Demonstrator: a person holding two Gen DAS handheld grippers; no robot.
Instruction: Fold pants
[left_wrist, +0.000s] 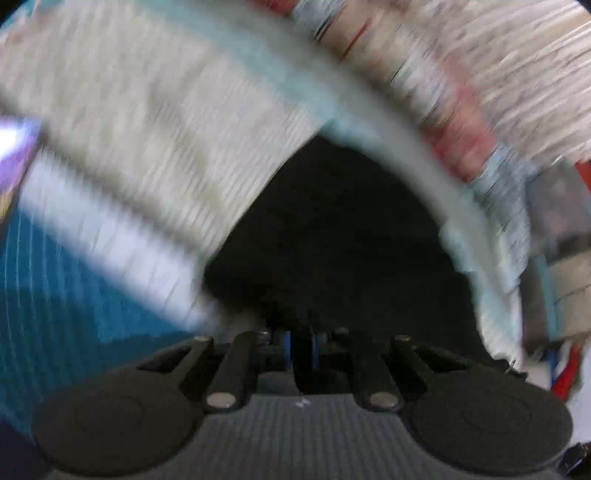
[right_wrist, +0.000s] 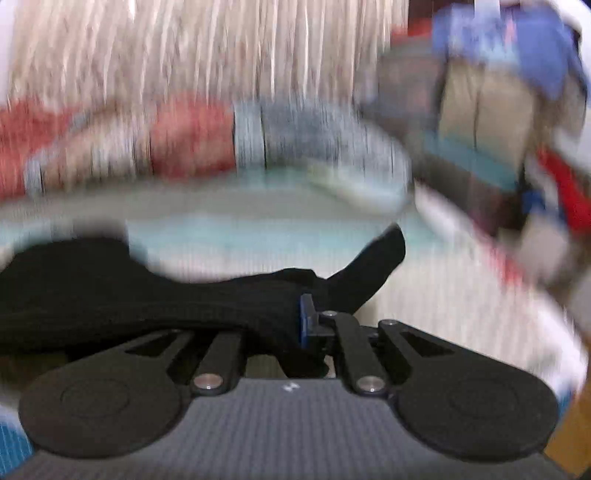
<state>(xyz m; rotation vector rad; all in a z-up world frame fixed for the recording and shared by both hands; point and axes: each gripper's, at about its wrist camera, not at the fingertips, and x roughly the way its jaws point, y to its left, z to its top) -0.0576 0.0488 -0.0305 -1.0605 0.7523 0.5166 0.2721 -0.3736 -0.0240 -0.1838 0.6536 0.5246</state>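
Observation:
The black pants (left_wrist: 332, 236) fill the middle of the blurred left wrist view, right in front of my left gripper (left_wrist: 301, 347). Its blue pads (left_wrist: 286, 349) stand close together with black cloth between them. In the right wrist view the black pants (right_wrist: 110, 291) stretch from the left edge to my right gripper (right_wrist: 304, 321), which is shut on a bunch of the cloth; one blue pad (right_wrist: 303, 321) shows, the other is hidden under the fabric. A loose end of the pants (right_wrist: 373, 262) sticks up to the right.
A pale blue-green bed sheet (right_wrist: 258, 229) lies under the pants. Red, grey and cream bedding (right_wrist: 184, 140) is piled behind. A stack of mixed clothes (right_wrist: 480, 122) stands at the right. A teal surface (left_wrist: 55, 314) shows at lower left. Both views are motion-blurred.

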